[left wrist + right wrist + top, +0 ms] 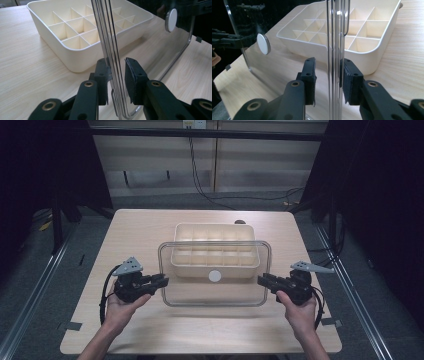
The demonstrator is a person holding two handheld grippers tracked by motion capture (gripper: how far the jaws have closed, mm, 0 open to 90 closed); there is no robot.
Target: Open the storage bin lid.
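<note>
Hand-held gripper left (164,281) and hand-held gripper right (261,280) each clamp a side rim of the clear lid (215,295), held at frame centre over the counter (150,330). Lid is transparent with a white round knob (215,276). Behind it, the cream tray (215,251) shows empty compartments.

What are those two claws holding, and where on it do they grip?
The clear lid, one short edge each: left claw on its left edge, right claw on its right.
</note>
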